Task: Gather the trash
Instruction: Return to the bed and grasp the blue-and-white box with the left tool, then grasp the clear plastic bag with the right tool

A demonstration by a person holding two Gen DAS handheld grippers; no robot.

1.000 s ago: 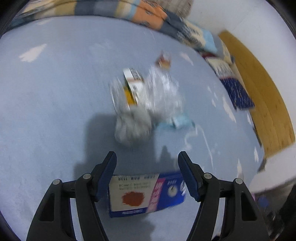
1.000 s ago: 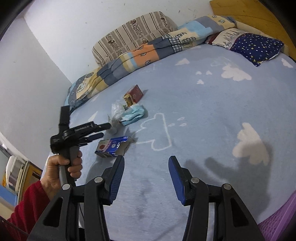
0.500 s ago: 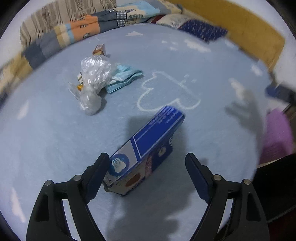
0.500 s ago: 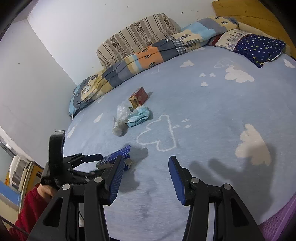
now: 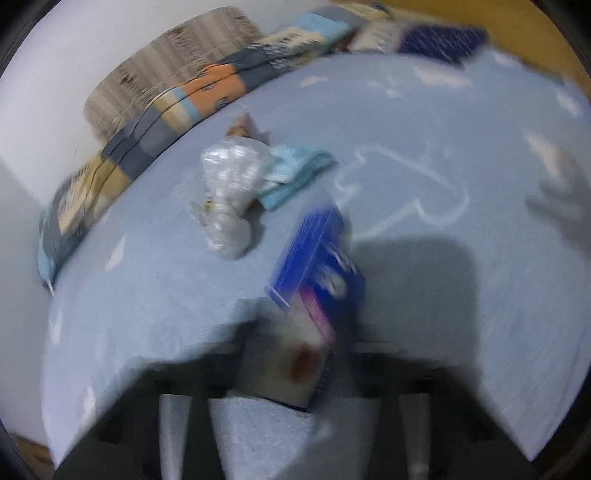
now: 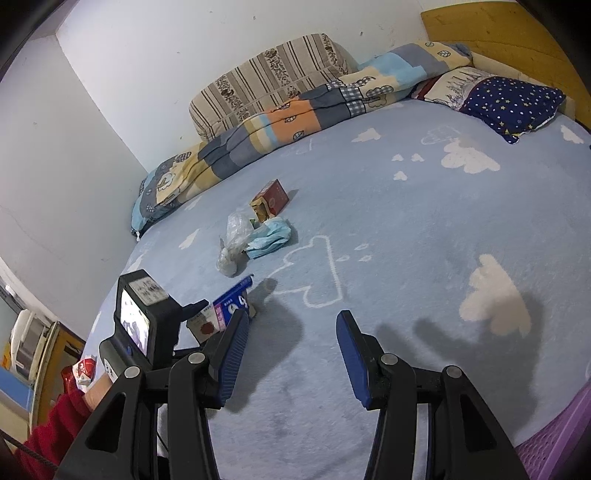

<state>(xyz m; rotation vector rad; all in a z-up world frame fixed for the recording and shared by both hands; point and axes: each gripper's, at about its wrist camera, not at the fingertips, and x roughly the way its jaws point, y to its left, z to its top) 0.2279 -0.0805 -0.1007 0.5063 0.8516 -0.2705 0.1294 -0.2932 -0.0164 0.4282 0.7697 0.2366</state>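
Note:
A blue and white carton (image 5: pixel 317 273) stands tilted between the fingers of my left gripper (image 5: pixel 295 354), whose jaws are closing on it; this view is badly blurred. The right wrist view shows the same carton (image 6: pixel 231 306) at the tip of the left gripper (image 6: pixel 201 314), held by a hand in a red sleeve. Beyond lie a crumpled clear plastic bag (image 6: pixel 234 240), a light blue packet (image 6: pixel 271 240) and a small red carton (image 6: pixel 269 199). My right gripper (image 6: pixel 291 321) hangs open over the blue bedsheet (image 6: pixel 406 221) with nothing between its fingers.
A patchwork quilt (image 6: pixel 277 125) and a striped bolster (image 6: pixel 266 77) line the far wall. A star-print pillow (image 6: pixel 513 103) lies by the wooden headboard (image 6: pixel 517 33). A purple basket (image 6: pixel 554 443) shows at the bottom right.
My left gripper closed in from wide open onto the blue carton, which now stands more upright between the fingers. The right gripper stayed still.

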